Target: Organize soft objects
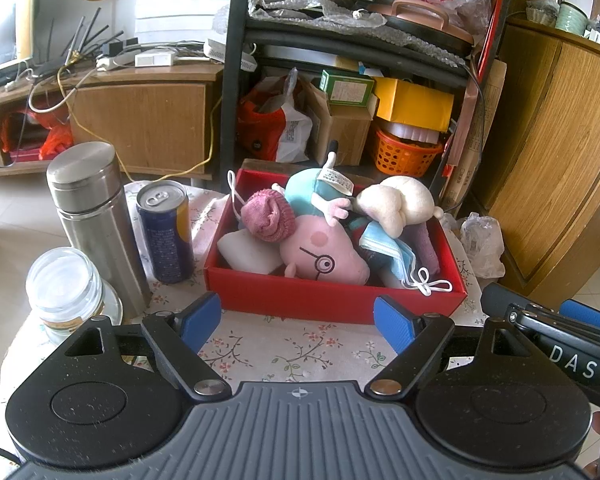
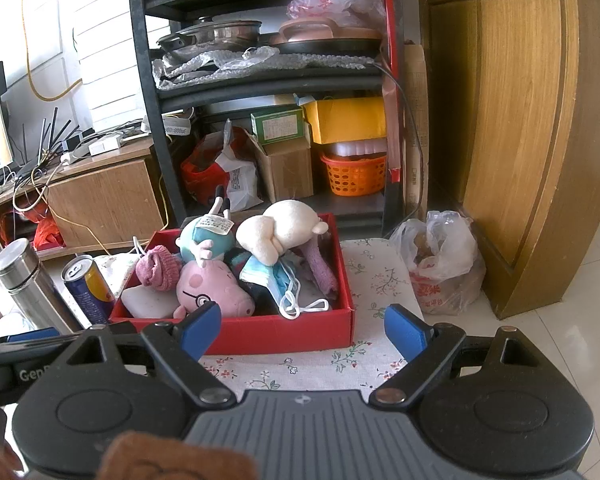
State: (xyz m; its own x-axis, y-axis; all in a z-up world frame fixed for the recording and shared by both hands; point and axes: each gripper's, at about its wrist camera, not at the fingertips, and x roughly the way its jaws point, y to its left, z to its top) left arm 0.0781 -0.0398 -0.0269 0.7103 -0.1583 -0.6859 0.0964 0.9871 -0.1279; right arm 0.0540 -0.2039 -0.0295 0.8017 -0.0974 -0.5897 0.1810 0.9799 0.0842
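A red box sits on a floral tablecloth and holds soft things: a pink pig plush, a cream plush, a rolled pink sock, a blue face mask, a white sponge and a purple cloth. My left gripper is open and empty, just in front of the box. My right gripper is open and empty, at the box's near wall.
A steel flask, a blue can and a glass jar stand left of the box. A plastic bag lies on the floor at right. A cluttered black shelf and wooden cabinets stand behind.
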